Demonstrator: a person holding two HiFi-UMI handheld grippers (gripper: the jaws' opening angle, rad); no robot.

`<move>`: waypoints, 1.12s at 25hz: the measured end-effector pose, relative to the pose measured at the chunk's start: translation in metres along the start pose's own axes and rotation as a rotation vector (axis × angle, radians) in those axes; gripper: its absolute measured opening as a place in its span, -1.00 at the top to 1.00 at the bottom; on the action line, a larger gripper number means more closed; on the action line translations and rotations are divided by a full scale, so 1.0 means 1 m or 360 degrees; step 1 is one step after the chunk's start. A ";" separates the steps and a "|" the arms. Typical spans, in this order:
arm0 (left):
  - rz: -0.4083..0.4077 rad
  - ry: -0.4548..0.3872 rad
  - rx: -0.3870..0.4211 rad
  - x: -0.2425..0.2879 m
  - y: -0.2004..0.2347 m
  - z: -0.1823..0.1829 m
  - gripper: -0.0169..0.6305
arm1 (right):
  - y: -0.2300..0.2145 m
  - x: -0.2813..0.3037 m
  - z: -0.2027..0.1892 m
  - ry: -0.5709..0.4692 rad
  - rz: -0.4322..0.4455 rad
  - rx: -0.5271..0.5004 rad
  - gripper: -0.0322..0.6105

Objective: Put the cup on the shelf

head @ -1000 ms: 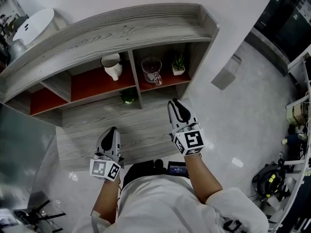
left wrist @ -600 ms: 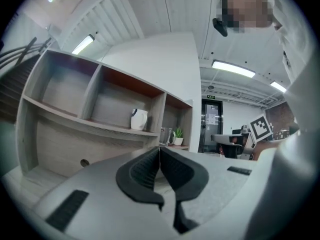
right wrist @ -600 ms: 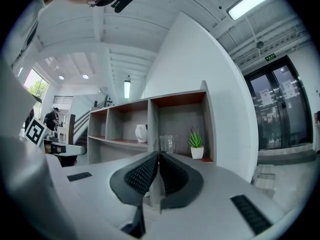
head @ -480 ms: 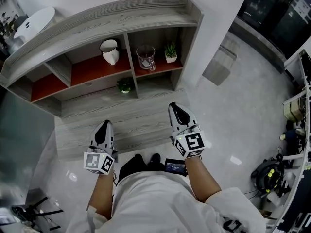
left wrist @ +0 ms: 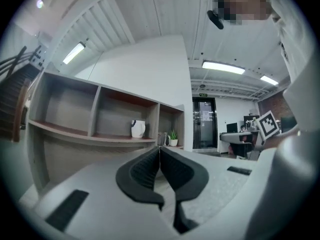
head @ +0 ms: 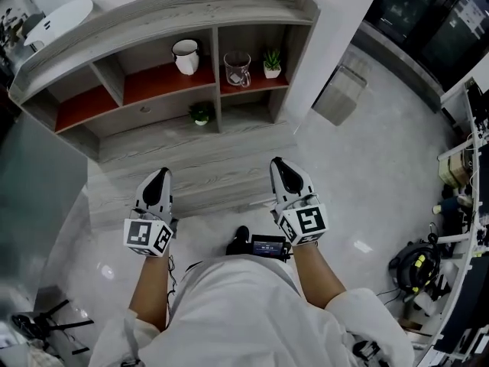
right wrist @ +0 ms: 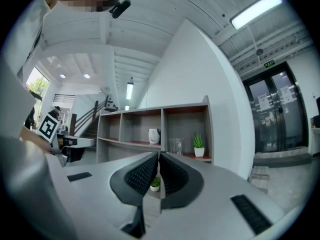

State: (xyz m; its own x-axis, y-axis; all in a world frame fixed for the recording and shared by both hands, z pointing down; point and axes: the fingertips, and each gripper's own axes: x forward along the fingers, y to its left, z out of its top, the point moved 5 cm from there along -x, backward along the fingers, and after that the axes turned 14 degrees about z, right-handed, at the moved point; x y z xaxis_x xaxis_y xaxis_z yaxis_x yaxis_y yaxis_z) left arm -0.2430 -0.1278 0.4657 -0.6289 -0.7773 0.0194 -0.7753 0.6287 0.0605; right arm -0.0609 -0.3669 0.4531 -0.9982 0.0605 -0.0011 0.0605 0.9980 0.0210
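A clear glass cup (head: pixel 237 68) stands on the red shelf board of the grey wooden shelf unit (head: pixel 252 10), in the right compartment beside a small potted plant (head: pixel 272 63); the cup (right wrist: pixel 175 146) also shows in the right gripper view. A white mug (head: pixel 186 56) stands in the middle compartment. My left gripper (head: pixel 157 180) and right gripper (head: pixel 280 167) hover side by side well in front of the shelf, over its low wooden base. Both are shut with nothing between their pads.
A second small green plant (head: pixel 202 114) sits on the lower shelf level. A grey box (head: pixel 338 95) stands on the floor to the right of the unit. A white round lid (head: pixel 57 19) lies at the unit's top left. Cluttered gear lies at far right.
The view has drawn back from the shelf, and both grippers now sit farther from it. The right gripper's jaws have closed. The glass cup stays on the shelf.
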 end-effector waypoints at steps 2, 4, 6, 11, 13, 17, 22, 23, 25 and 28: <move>-0.0021 -0.0001 0.0038 -0.019 0.002 0.000 0.91 | 0.017 -0.008 0.005 -0.0023 -0.0035 -0.0024 0.78; -0.0028 0.0002 0.0021 -0.040 0.007 -0.002 0.91 | 0.036 -0.017 0.006 -0.0031 -0.0041 -0.0040 0.78; -0.0025 0.0004 0.0008 -0.063 0.012 -0.004 0.91 | 0.055 -0.026 0.004 -0.0019 -0.0043 -0.0041 0.78; 0.0022 0.0007 0.0005 -0.122 0.031 -0.012 0.91 | 0.112 -0.046 0.003 -0.0078 -0.0021 -0.0054 0.78; 0.0053 0.0015 0.0002 -0.148 0.035 -0.017 0.91 | 0.135 -0.058 0.007 -0.0124 -0.0010 -0.0074 0.78; 0.0101 0.0041 -0.0013 -0.193 0.039 -0.028 0.91 | 0.169 -0.079 0.002 -0.0089 0.0016 -0.0051 0.78; 0.0133 0.0087 -0.0048 -0.237 0.032 -0.045 0.91 | 0.198 -0.112 -0.001 -0.0099 0.0015 -0.0049 0.78; 0.0133 0.0095 -0.0052 -0.243 0.029 -0.047 0.91 | 0.201 -0.118 0.001 -0.0117 0.0009 -0.0058 0.78; 0.0134 0.0104 -0.0065 -0.252 0.024 -0.050 0.91 | 0.205 -0.127 0.003 -0.0131 0.0015 -0.0069 0.78; 0.0151 0.0092 -0.0071 -0.265 0.015 -0.050 0.91 | 0.208 -0.136 0.001 -0.0118 0.0051 -0.0069 0.78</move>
State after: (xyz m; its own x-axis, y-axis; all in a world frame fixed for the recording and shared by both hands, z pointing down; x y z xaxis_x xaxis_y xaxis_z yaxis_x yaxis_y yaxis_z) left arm -0.0847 0.0865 0.5110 -0.6939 -0.7151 0.0847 -0.7081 0.6990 0.1002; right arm 0.0872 -0.1677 0.4569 -0.9927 0.0954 -0.0736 0.0907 0.9937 0.0655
